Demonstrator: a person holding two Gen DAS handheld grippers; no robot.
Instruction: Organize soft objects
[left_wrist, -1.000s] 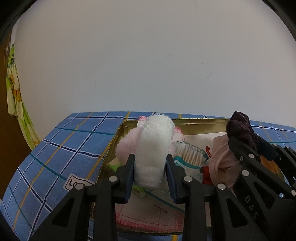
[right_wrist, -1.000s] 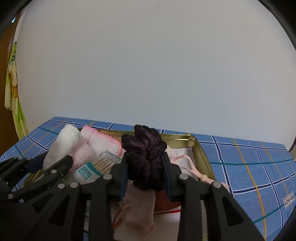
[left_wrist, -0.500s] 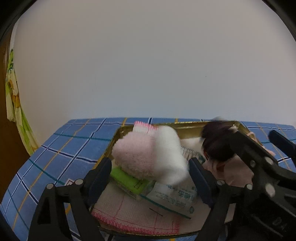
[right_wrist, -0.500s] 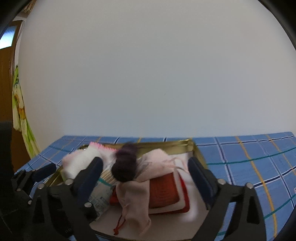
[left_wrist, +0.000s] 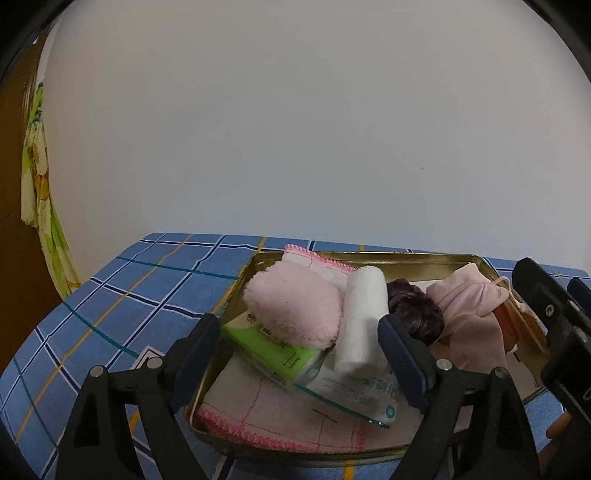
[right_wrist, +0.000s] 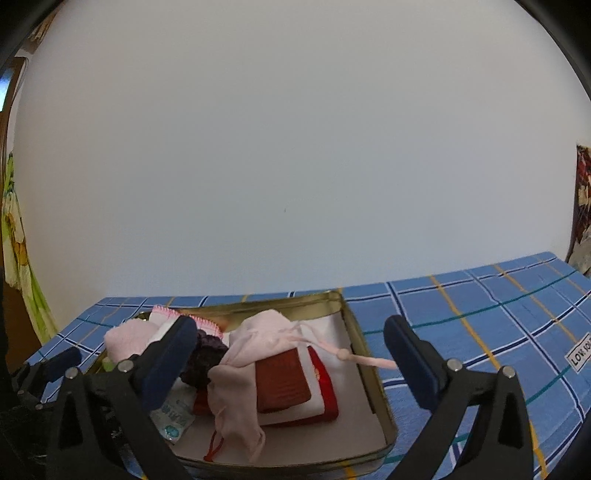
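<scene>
A gold metal tray (left_wrist: 413, 257) (right_wrist: 373, 373) on the blue checked tablecloth holds the soft things. In the left wrist view a white gauze roll (left_wrist: 360, 317) lies between a fluffy pink puff (left_wrist: 291, 308) and a dark purple scrunchie (left_wrist: 413, 314), next to a pink drawstring pouch (left_wrist: 469, 314). A green tissue pack (left_wrist: 273, 350) and a pink-edged cloth (left_wrist: 280, 417) lie under them. My left gripper (left_wrist: 299, 362) is open and empty, pulled back above the tray's near edge. My right gripper (right_wrist: 291, 363) is open and empty above the pouch (right_wrist: 251, 347) and scrunchie (right_wrist: 203, 360).
A red and white pouch stack (right_wrist: 295, 384) lies in the tray's right part. A plastic sachet (left_wrist: 354, 391) lies at the front. The blue checked tablecloth (right_wrist: 480, 314) spreads right and left (left_wrist: 110, 295) of the tray. A white wall stands behind.
My left gripper opened and let go of the gauze roll, which now lies in the tray. My right gripper opened and dropped the scrunchie into the tray. Both grippers pulled back.
</scene>
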